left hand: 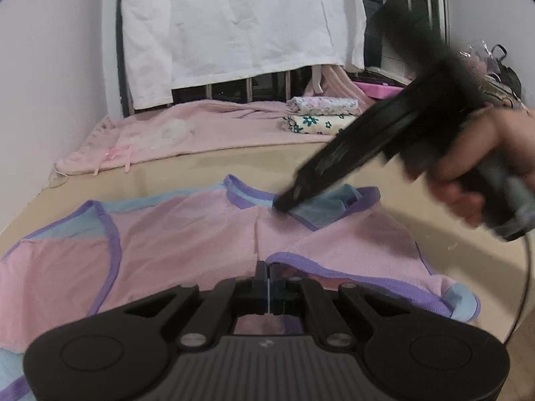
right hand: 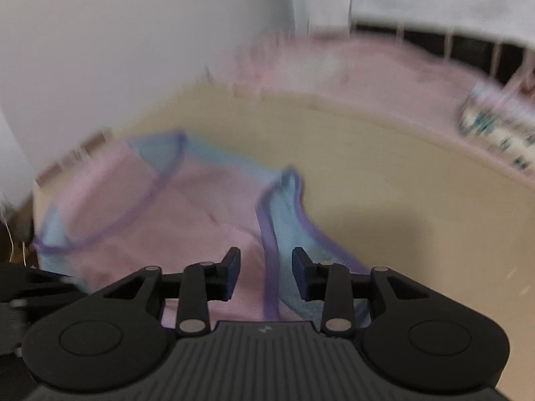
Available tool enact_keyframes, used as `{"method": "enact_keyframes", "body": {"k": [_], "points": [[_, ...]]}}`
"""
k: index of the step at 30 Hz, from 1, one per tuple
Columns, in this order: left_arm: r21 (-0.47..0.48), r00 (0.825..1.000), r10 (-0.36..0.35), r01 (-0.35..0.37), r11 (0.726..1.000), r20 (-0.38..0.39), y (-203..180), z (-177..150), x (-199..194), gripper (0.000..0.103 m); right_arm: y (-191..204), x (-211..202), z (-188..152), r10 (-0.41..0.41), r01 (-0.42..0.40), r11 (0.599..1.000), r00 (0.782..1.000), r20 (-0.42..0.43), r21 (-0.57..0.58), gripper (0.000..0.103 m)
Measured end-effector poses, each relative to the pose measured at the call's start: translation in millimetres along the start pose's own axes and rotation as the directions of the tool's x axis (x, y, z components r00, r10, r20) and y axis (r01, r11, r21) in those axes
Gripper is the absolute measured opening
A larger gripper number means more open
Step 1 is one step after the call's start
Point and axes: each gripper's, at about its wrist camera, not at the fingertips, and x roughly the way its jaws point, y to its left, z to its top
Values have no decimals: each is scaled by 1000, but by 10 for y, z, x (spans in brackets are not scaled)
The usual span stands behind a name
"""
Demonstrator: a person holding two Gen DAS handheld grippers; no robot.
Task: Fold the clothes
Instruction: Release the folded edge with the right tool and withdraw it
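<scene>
**Garment pinned at its near hem**

Garment point(left hand: 187, 244), pink with purple trim, lies flat across the tan bed point(left hand: 234, 160), long axis left to right. Left hand-held gripper point(left hand: 268, 279) is clamped on its near hem; right hand-held gripper point(right hand: 266, 274), jaws parted and empty, hovers nearer the blue neckline, right of centre. Only the left view shows folded clothes point(left hand: 321, 113) upper right.

Pink garment point(left hand: 187, 244) on tan bed point(left hand: 234, 160).

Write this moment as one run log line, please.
left gripper: shut on purple hem of pink garment | right gripper: open above blue strap, holding nothing | fold: unfinished
</scene>
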Motion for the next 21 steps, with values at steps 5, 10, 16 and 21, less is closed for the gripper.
{"method": "enact_keyframes", "body": {"k": [5,10,16,21], "points": [[-43,999,-34,34,998,12,51,11,-27,0,-84,118,-27,26,-24,998,999,-41,64,5],[-104,997,-67,71,992,44,141,28,-165,0,6,-128,219,27,-27,999,999,19,41,4],[-247,996,-46,62,967,73,491,33,-372,0,401,-75,589,23,-22,995,1000,4,-100,4],[-299,999,-33,34,954,10,709,-91,-283,0,625,195,672,-73,70,984,997,-8,-166,13]]}}
